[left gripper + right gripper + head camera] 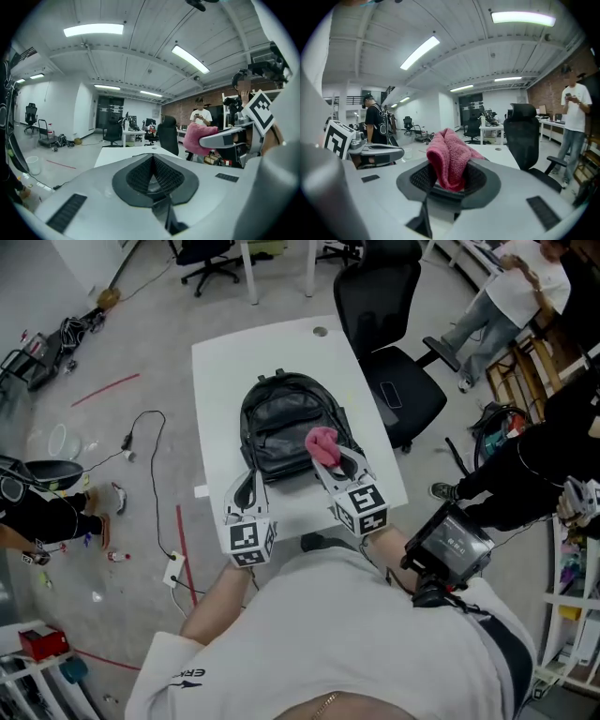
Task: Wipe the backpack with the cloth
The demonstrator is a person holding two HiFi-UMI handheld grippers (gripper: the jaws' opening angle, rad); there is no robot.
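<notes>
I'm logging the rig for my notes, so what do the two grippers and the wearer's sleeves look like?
Both the left gripper and right gripper are pale grey with dark mesh-textured jaw pads; each carries a cube of black-and-white square markers. The person wears a white short-sleeved shirt.

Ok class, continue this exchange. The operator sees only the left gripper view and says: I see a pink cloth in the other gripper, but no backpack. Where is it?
Observer: In the head view the black backpack lies on the white table, just ahead of both grippers.
Operator: Is the cloth on it?
Observer: The pink cloth, clamped in the right gripper, overlaps the backpack's right side in that view; contact I cannot confirm.
Operator: And my gripper?
Observer: The left gripper is at the backpack's near left edge.
</notes>
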